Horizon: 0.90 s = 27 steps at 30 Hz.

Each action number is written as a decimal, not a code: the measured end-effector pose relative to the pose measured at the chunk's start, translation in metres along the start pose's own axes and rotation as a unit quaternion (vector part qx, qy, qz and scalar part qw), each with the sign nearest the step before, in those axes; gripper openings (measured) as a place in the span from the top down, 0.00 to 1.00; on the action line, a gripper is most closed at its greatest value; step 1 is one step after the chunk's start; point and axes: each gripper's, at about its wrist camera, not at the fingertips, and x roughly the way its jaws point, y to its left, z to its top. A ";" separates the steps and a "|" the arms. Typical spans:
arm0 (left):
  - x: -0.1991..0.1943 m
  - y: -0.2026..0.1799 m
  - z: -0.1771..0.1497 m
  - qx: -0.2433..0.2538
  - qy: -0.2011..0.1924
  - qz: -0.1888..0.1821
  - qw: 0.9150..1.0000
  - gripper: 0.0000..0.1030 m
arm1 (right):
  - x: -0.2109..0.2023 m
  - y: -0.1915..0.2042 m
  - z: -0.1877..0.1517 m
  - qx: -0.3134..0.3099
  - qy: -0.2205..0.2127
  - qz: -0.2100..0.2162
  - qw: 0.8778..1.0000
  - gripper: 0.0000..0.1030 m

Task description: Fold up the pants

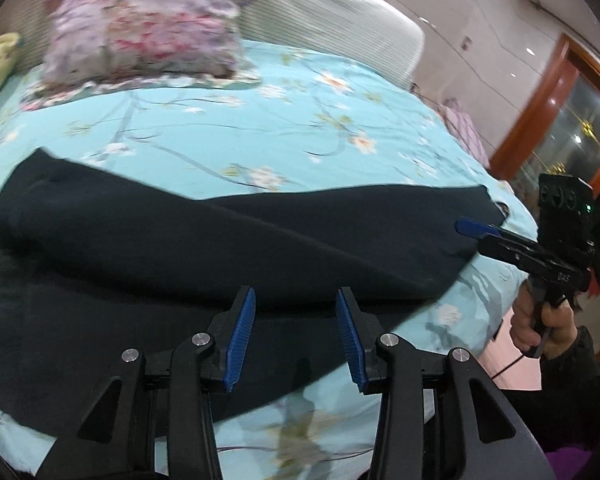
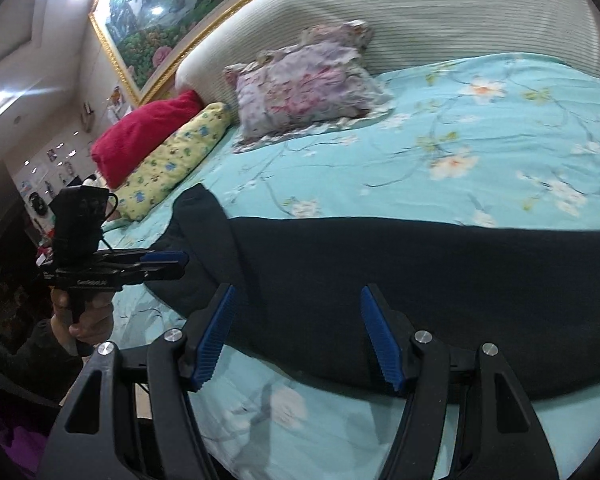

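Dark navy pants (image 2: 400,280) lie spread across the near edge of a bed, on a turquoise floral sheet (image 2: 480,128), with one part folded over another in a long ridge running across the left wrist view.

Far left, right wrist view: the left gripper (image 2: 168,266) is held side-on by a hand (image 2: 88,320) at the bed's left edge, its tips at the pants' left end; whether they touch the cloth cannot be told. Beyond it, a red cushion (image 2: 148,140) and a yellow patterned bolster (image 2: 172,160) lie along the left side of the bed, with a framed landscape painting (image 2: 160,12) on the wall above.

Centre: a ruffled floral pillow (image 2: 304,80) leans against the ribbed pale headboard (image 2: 440,12), well apart from the pants. Nothing rests on the garment.

In each wrist view, that gripper's own jaws stand apart with nothing between the blue pads, poised over the near hem; left gripper (image 1: 296,300), right gripper (image 2: 296,300).

Right, left wrist view: the right gripper (image 1: 472,229) is at the pants' right end, held by a hand (image 1: 540,320). A wood-framed glass door (image 1: 560,120) stands beyond the bed.
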 end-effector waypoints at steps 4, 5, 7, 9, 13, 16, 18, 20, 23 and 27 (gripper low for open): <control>-0.019 0.029 -0.001 -0.024 -0.011 0.021 0.999 0.59 | 0.019 0.013 0.008 -0.007 0.011 0.014 1.000 0.36; -0.024 0.038 0.000 -0.030 -0.014 0.028 0.999 0.59 | 0.023 0.016 0.011 -0.008 0.013 0.015 1.000 0.36; -0.032 0.052 0.003 -0.041 -0.020 0.038 0.998 0.59 | 0.032 0.021 0.015 -0.010 0.016 0.022 1.000 0.36; -0.041 0.066 0.007 -0.047 -0.026 0.049 0.997 0.58 | 0.040 0.026 0.019 -0.012 0.021 0.028 0.999 0.36; -0.057 0.087 0.013 -0.058 -0.035 0.064 0.996 0.55 | 0.060 0.037 0.025 -0.020 0.034 0.039 0.998 0.36; -0.067 0.099 0.016 -0.059 -0.042 0.078 0.994 0.55 | 0.072 0.043 0.028 -0.025 0.043 0.044 0.998 0.36; -0.070 0.105 0.019 -0.061 -0.046 0.082 0.994 0.55 | 0.081 0.047 0.030 -0.028 0.049 0.046 0.997 0.36; -0.069 0.108 0.023 -0.064 -0.047 0.084 0.993 0.54 | 0.088 0.051 0.033 -0.030 0.054 0.051 0.997 0.36; -0.070 0.116 0.028 -0.063 -0.046 0.093 0.993 0.53 | 0.099 0.057 0.037 -0.037 0.066 0.054 0.996 0.36; -0.073 0.127 0.038 -0.060 -0.044 0.102 0.992 0.51 | 0.112 0.062 0.043 -0.042 0.079 0.059 0.994 0.36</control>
